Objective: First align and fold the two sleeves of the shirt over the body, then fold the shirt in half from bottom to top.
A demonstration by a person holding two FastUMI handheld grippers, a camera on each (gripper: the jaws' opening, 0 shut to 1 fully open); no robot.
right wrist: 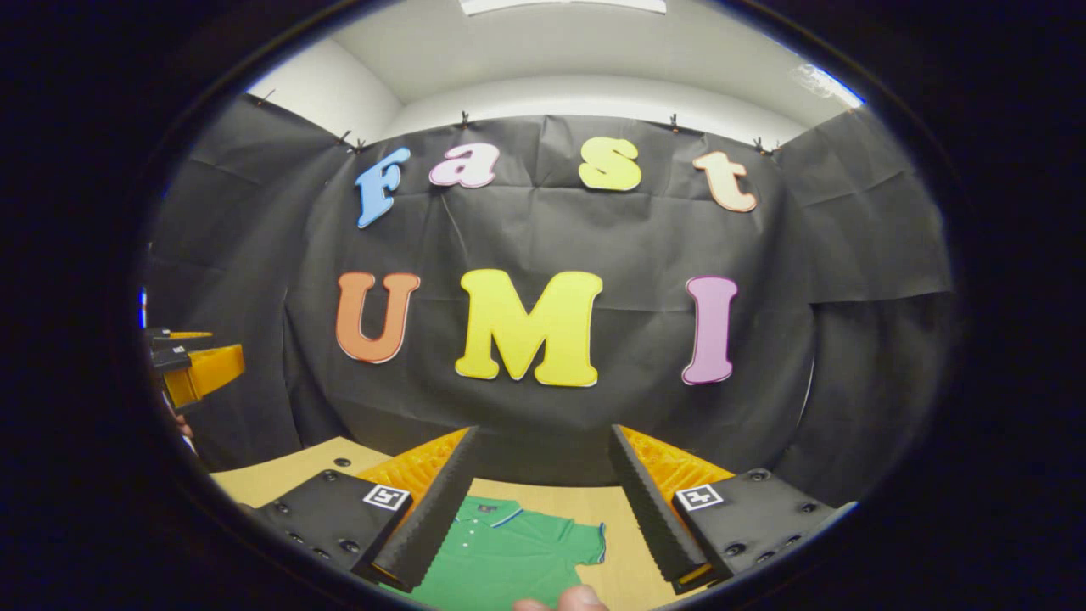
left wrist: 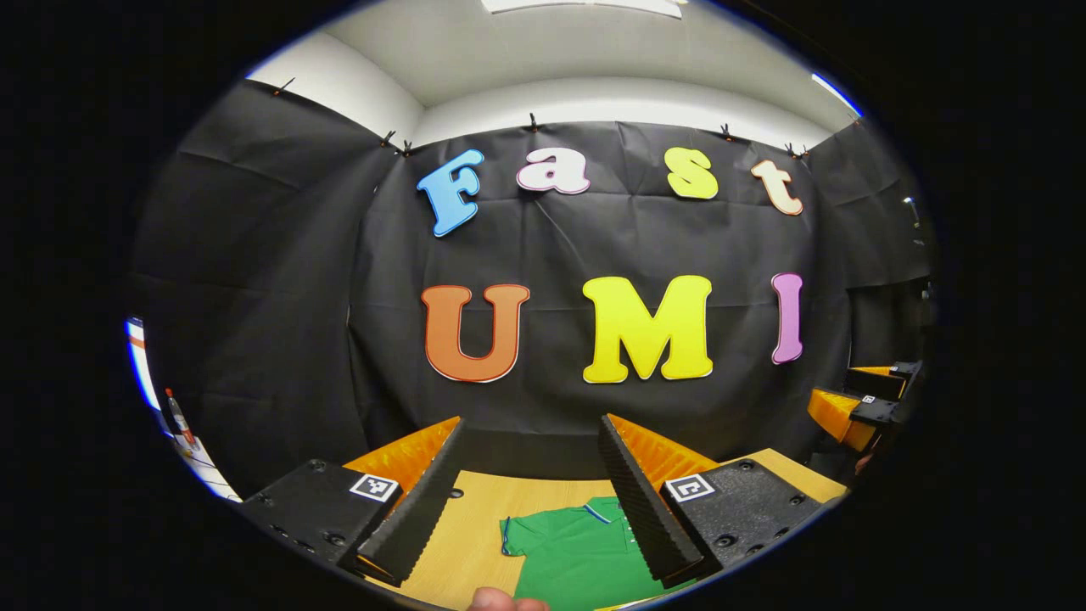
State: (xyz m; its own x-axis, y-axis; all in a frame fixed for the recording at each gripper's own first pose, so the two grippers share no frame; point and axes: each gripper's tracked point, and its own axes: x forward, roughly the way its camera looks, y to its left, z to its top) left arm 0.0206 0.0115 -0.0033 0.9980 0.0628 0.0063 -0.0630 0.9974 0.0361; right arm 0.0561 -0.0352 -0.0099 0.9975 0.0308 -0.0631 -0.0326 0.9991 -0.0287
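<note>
Black cloth hangs behind a pale wooden table, and a green shirt lies flat on that table with its collar toward the cloth. I hold my left gripper above the shirt, fingers spread wide and empty, one short sleeve showing between them. My right gripper hovers above the shirt too, fingers spread apart and touching nothing, the other sleeve between them. From the left gripper view, the right gripper sits far off beside the shirt's other flank.
</note>
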